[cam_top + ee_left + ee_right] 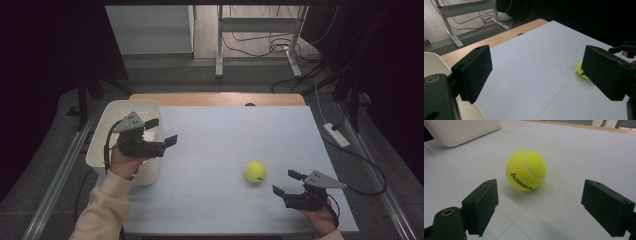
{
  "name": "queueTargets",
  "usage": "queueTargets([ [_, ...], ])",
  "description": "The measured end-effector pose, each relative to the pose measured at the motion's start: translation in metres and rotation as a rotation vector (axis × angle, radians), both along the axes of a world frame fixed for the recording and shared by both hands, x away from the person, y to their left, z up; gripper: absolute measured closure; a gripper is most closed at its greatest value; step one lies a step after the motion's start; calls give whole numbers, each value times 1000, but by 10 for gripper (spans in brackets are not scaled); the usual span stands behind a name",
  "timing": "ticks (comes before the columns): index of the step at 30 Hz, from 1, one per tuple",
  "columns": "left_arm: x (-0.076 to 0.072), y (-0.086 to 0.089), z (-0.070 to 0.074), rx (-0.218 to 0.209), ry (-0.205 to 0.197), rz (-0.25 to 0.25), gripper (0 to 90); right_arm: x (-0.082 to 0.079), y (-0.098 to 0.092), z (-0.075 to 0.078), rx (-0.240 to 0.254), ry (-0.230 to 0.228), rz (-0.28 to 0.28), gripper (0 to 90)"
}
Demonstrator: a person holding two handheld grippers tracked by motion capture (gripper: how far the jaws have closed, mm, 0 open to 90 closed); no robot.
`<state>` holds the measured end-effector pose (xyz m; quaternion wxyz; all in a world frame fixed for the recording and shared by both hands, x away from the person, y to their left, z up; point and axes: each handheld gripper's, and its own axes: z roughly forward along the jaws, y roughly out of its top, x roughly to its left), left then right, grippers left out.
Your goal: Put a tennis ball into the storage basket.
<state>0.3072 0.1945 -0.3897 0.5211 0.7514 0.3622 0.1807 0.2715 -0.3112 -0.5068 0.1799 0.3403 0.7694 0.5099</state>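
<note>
A white-covered table (225,145) carries a white bin (127,112) at nine o'clock. The left gripper (162,131) hangs by the bin, jaws wide, empty. At four o'clock the right gripper (287,182) rests, jaws wide, empty. Near it at ten o'clock lies a round yellow tennis ball (526,170), no long axis, "Kawasaki" lettering facing the right gripper.

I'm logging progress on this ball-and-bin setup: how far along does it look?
Done: nothing yet; the tennis ball lies loose on the white table, apart from the white bin. In hand: the right gripper is open and aimed at the ball, not touching it; the left gripper is open beside the bin. Left, probably: grasping the ball and carrying it to the bin.
</note>
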Motion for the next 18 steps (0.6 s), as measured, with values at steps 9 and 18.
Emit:
queueTargets([
  [9,2,-13,-4,4,12,-35,113,0,0,0,-5,-3,-1,140],
  [18,1,-26,-8,16,19,-59,109,2,2,0,-4,-8,8,140],
])
